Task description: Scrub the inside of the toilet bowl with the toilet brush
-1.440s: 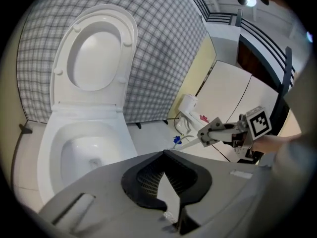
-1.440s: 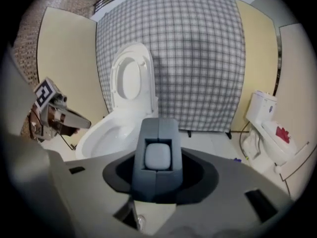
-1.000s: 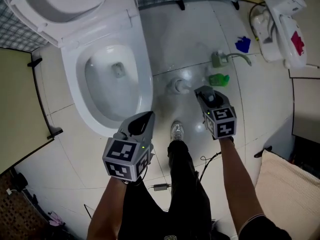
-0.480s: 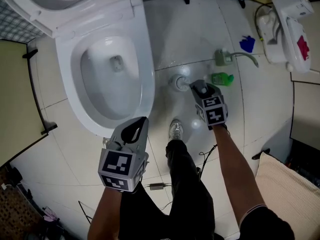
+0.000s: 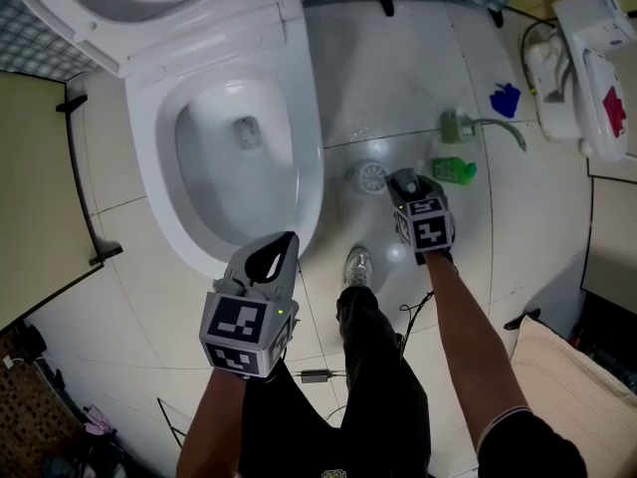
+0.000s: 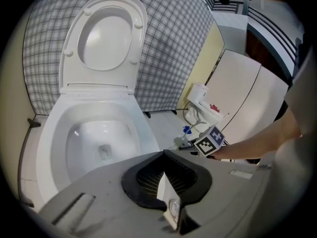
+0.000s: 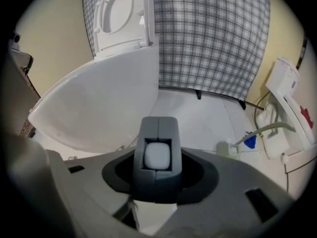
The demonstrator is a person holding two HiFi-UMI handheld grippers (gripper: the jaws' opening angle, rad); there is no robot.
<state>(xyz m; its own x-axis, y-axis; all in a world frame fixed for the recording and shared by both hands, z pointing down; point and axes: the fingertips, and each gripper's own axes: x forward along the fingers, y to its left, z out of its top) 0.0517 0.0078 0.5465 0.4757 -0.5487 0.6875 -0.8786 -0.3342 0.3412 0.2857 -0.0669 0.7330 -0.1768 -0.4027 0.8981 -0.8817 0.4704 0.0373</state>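
The white toilet bowl (image 5: 304,167) stands at upper left with its lid up and water in the basin. My left gripper (image 5: 277,247) hovers over the bowl's front rim (image 6: 49,133); its jaws (image 6: 168,202) look shut with nothing in them. My right gripper (image 5: 406,183) points steeply down at the floor, right of the bowl, beside a round white brush holder (image 5: 370,177). A grey block-shaped handle end with a white inset (image 7: 157,155) sits clamped in the right gripper. The brush head is hidden.
A green bottle (image 5: 453,170), a grey-green nozzle with a hose (image 5: 460,125) and a blue item (image 5: 506,100) lie on the tiles to the right. A white appliance (image 5: 587,68) stands at far right. My shoe (image 5: 358,265) and a floor cable (image 5: 317,374) are below.
The right gripper has sunk toward the floor and now sits close beside the round holder. The left gripper has drawn back a little from the bowl's front rim.
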